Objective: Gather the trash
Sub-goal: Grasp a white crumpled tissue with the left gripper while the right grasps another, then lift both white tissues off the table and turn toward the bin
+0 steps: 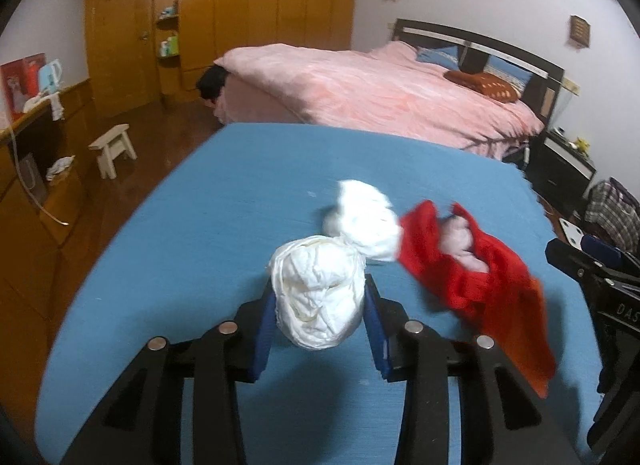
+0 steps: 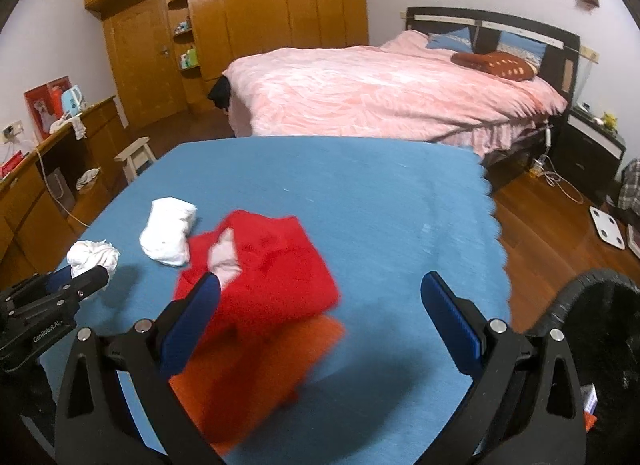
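A crumpled white paper wad (image 1: 320,297) is pinched between the blue pads of my left gripper (image 1: 321,291), just above the blue table cover (image 1: 224,201). The right wrist view shows that wad (image 2: 94,255) at the left gripper's tips (image 2: 86,279). Behind it lies a second white wad (image 1: 362,221) (image 2: 168,235). Beside that lies a rumpled red bag (image 1: 472,269) (image 2: 268,277) with something pale pink inside. My right gripper (image 2: 320,293) is open above the red bag, holding nothing, and shows at the right edge of the left wrist view (image 1: 580,261).
A black bin (image 2: 596,305) stands at the table's right corner. Beyond the table are a pink bed (image 2: 380,93), a white stool (image 2: 134,157) and a wooden wardrobe (image 2: 280,5). A low wooden cabinet (image 1: 36,185) runs along the left. A white scale (image 2: 606,227) lies on the floor.
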A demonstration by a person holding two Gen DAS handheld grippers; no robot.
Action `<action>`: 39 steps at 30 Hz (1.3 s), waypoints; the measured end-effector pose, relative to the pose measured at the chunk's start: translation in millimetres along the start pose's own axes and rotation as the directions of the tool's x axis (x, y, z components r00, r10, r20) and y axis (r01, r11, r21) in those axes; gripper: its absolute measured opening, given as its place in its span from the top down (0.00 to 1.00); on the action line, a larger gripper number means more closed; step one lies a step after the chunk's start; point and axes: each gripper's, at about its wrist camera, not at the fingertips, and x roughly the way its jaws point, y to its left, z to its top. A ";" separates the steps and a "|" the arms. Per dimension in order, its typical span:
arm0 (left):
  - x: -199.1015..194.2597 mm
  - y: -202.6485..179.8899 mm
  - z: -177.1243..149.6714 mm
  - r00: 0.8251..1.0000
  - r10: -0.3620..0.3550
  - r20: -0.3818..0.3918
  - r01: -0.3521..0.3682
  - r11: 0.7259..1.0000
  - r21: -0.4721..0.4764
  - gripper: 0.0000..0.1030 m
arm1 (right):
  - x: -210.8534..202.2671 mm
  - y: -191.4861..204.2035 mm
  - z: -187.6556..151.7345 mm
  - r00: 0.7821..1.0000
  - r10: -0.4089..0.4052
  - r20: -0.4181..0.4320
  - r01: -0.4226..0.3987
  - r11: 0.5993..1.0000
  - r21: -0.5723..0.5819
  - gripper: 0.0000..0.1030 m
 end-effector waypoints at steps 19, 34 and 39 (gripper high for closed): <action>7.0 89.3 8.0 0.991 0.136 0.021 -0.133 0.987 -0.084 0.61 | 64.5 107.1 40.7 0.993 0.112 -0.041 -0.116 0.989 -0.092 0.09; 6.5 106.4 7.6 0.990 0.141 0.022 -0.138 0.982 -0.127 0.61 | 106.6 140.1 24.0 0.972 0.136 -0.190 -0.165 0.976 -0.144 0.37; 6.3 106.8 7.7 0.990 0.140 0.024 -0.136 0.982 -0.127 0.61 | 105.0 146.5 21.6 0.957 0.191 -0.217 -0.227 0.962 -0.154 0.57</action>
